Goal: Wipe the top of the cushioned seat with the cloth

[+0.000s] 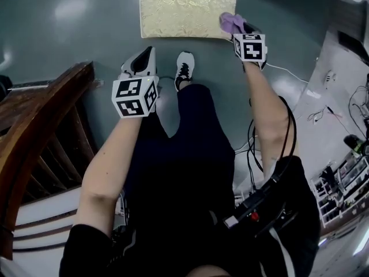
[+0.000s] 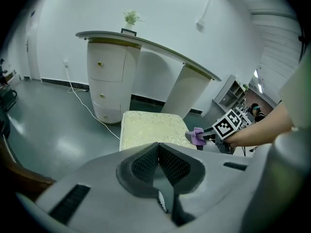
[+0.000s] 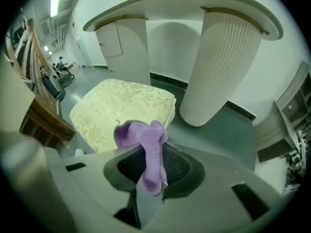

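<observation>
Purple cloth [image 3: 145, 142] clamped in right gripper [image 3: 148, 168], seat [image 3: 114, 106] beyond

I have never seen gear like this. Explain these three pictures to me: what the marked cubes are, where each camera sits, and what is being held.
There is no robot here. A person holds a two-jaw gripper in each hand, and the cubes with black-and-white squares are part of those grippers. The head view comes from a camera on the person's head, looking down past the arms. The other two views come from a camera riding on each gripper, looking along its jaws. The left gripper has its jaws together with nothing between them. The right gripper is shut on a purple cloth, at the near right corner of the cream cushioned seat, which stands on the grey floor. Whether the cloth touches the seat cannot be told.
</observation>
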`<action>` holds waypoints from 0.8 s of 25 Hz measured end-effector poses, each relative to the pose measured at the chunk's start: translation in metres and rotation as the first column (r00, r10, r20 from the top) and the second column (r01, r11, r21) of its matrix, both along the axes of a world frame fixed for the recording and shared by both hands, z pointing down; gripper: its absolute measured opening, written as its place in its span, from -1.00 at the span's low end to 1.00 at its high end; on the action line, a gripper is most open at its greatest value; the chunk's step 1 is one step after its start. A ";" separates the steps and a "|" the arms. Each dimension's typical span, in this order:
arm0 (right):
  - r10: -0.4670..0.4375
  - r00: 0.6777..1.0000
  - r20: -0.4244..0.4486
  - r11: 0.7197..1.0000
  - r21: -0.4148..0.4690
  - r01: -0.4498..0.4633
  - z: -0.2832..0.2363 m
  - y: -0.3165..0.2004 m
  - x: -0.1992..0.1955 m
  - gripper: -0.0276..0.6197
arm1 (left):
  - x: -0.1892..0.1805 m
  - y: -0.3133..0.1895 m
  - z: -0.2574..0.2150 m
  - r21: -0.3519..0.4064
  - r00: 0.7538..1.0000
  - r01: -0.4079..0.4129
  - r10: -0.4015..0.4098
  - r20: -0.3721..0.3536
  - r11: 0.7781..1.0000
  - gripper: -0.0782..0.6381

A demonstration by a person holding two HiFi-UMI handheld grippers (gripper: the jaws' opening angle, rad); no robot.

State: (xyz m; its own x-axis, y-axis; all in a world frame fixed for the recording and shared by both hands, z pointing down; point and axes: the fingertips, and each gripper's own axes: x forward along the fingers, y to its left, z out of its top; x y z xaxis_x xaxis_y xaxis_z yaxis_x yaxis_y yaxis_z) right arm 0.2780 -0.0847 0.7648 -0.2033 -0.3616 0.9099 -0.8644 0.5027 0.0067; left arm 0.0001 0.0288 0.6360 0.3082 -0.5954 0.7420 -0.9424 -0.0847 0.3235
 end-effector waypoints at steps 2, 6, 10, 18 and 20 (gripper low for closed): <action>-0.015 1.000 0.002 1.000 0.023 0.015 -0.009 0.000 -0.001 -0.62 | 0.000 0.007 0.001 -0.003 1.000 -0.001 0.001 -0.003 1.000 -0.77; -0.124 0.987 0.103 0.988 0.104 0.114 -0.038 0.008 -0.069 -0.63 | 0.001 0.022 0.000 0.000 1.000 -0.018 0.018 -0.017 1.000 -0.77; -0.241 0.948 0.210 0.965 0.156 0.211 -0.059 0.034 -0.174 -0.62 | -0.009 0.034 -0.003 0.029 0.999 -0.038 0.038 -0.025 0.999 -0.77; -0.412 0.886 0.212 0.911 0.112 0.397 -0.023 0.097 -0.318 -0.62 | -0.071 0.082 -0.023 0.061 1.000 -0.012 0.011 0.012 0.998 -0.77; -0.446 0.883 0.145 0.895 0.101 0.435 -0.008 0.102 -0.336 -0.62 | -0.095 0.095 -0.023 0.060 0.999 0.036 -0.037 0.021 0.998 -0.77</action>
State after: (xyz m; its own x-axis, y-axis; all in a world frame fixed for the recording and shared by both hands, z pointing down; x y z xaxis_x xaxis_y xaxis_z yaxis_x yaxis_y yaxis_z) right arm -0.0577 0.0172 0.7569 -0.4959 -0.2563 0.8297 -0.5457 0.8352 -0.0681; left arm -0.0951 0.1239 0.6132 0.2693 -0.6489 0.7116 -0.9522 -0.0687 0.2978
